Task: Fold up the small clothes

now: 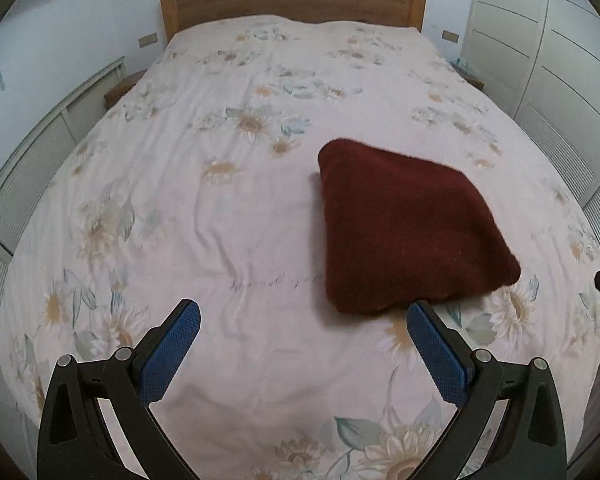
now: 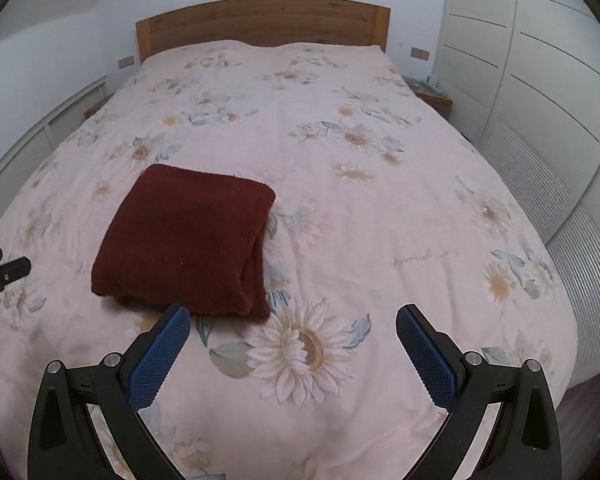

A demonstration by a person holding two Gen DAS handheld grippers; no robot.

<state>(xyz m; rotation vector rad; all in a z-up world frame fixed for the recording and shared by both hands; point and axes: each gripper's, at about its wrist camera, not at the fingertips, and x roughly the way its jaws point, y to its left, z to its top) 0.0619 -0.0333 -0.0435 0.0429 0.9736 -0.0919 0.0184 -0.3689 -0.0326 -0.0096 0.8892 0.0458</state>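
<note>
Dark red clothing [image 2: 184, 240], folded into a thick, roughly square bundle, lies on the bed ahead of both my grippers, touched by neither. My left gripper [image 1: 303, 322] hangs above the near part of the bed with its jaws spread wide and nothing between them; its blue pads [image 1: 172, 350] frame only bare floral cover. From that gripper the bundle sits just ahead and to the right, its near corner close beyond the tip of the right-hand finger. My right gripper [image 2: 293, 326] is likewise spread wide and holding nothing, poised over a large printed sunflower [image 2: 304, 350]. From this one the bundle is ahead and to the left, its near edge just past the left fingertip, and the stacked layers of the fold show along the side that faces me.

At the far left edge of the right wrist view, a bit of my other gripper shows beside the bundle. Under everything spreads the pale pink bedcover [image 1: 228, 184], lightly creased and scattered with flowers. Further on, the wooden headboard [image 2: 260, 20] closes the far end of the bed, against a pale wall. Well off to the right stands a white wardrobe [image 2: 540, 60].
</note>
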